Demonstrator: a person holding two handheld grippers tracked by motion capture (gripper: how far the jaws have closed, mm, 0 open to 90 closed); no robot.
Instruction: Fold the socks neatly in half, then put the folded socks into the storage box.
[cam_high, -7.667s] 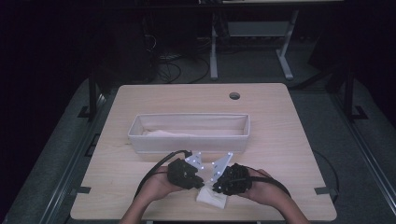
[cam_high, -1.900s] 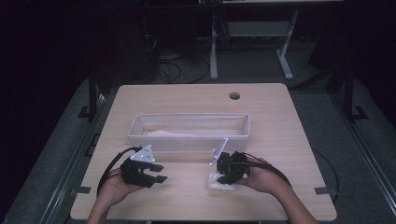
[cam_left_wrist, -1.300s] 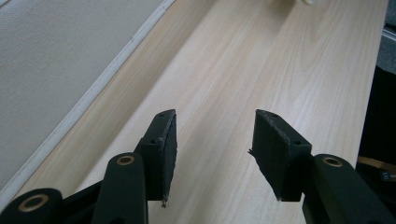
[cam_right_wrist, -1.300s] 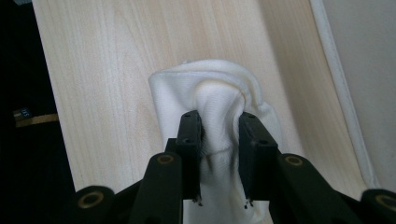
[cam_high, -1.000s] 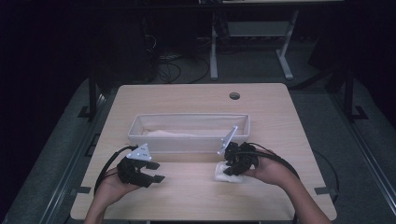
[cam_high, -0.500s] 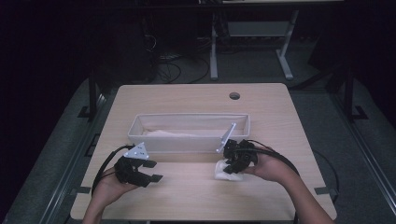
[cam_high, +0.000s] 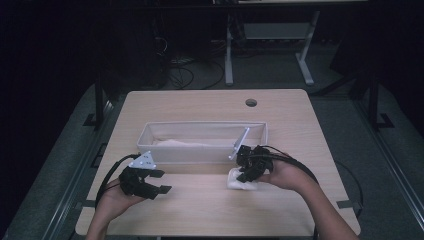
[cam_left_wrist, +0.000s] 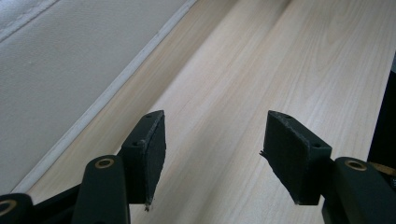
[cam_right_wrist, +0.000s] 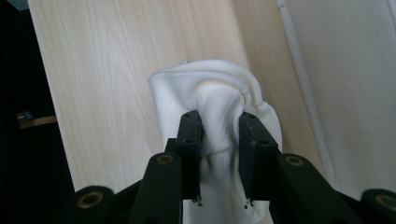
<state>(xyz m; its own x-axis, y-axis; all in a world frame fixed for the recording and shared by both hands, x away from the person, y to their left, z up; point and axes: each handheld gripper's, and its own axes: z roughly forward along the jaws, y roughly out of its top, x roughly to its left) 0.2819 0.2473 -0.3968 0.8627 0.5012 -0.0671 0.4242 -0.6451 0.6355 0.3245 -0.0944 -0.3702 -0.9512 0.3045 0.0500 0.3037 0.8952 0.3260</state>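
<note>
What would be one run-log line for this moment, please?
right gripper: jaws shut on folded white cloth | left gripper: jaws just opening, empty | cloth: on pale wooden table, beside white fabric bin

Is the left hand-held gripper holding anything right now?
No, the left hand-held gripper has its jaws wide apart with bare wooden table between them and no cloth or anything else in them.

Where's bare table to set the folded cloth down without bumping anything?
Bare wood lies between the left hand-held gripper and the folded cloth, in front of the white bin. The strip behind the bin, up to the table's cable hole, is also free. It is crowded at the bin's right end, where the right hand-held gripper pinches the cloth.
</note>
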